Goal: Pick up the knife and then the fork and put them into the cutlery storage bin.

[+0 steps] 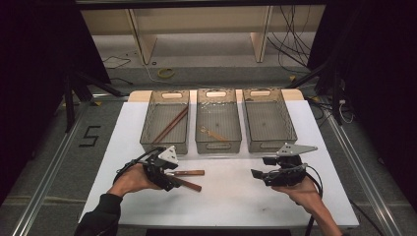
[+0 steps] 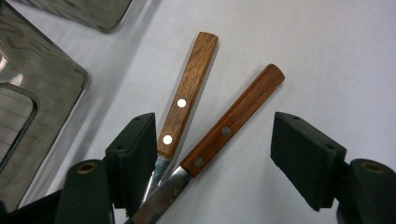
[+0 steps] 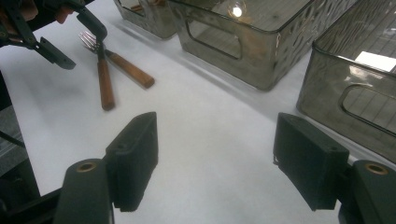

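Note:
Two wooden-handled forks lie side by side on the white table (image 1: 231, 196), a lighter fork (image 2: 189, 84) and a darker fork (image 2: 247, 102). In the high view the upper fork (image 1: 192, 172) and the lower fork (image 1: 192, 185) sit left of centre. My left gripper (image 1: 171, 178) hovers over their metal necks. Its jaws straddle both handles without pressing on them, so the left gripper (image 2: 215, 126) is open. My right gripper (image 1: 258, 168) is held at the right, open over bare table, with nothing between its pads (image 3: 133, 154). The right gripper view also catches the fork tines (image 3: 88, 39).
Three clear grey bins stand in a row at the back. The left bin (image 1: 164, 145) holds brown chopsticks (image 1: 172, 123). In the middle bin (image 1: 218, 146) lies a small pale utensil (image 1: 211, 133). The right bin (image 1: 269, 144) looks empty. Floor, cables and shelf legs lie beyond the table.

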